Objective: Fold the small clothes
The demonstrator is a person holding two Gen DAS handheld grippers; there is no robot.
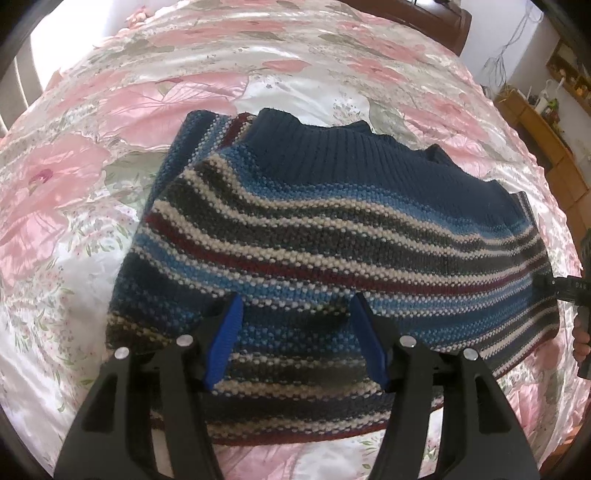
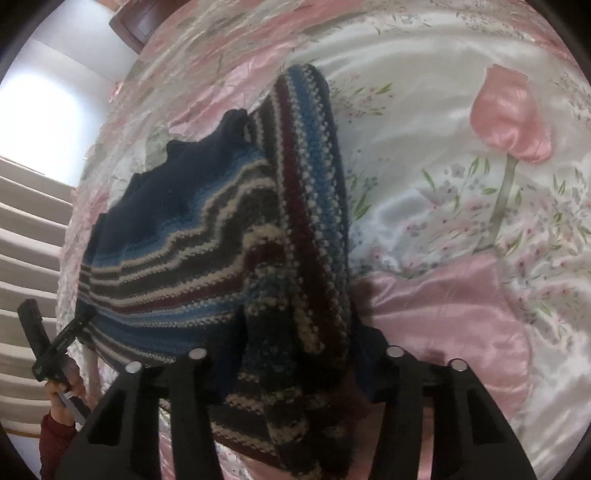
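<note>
Glossy satin bedspread (image 1: 122,206) in white and pink, printed with large pink flowers and grey-green leaves, spread over the whole bed. Dark brown wooden headboard (image 1: 439,18) at the far edge. Light wooden shelf unit (image 1: 546,140) along the right wall, crowded with small objects too blurred to tell. White wall (image 1: 517,40) behind it with thin hanging cables (image 1: 506,48). Bright daylight from a window (image 2: 40,110) on the other side, washed out to white. Pale beige horizontal bands (image 2: 26,266) below the window, maybe slats or steps.
</note>
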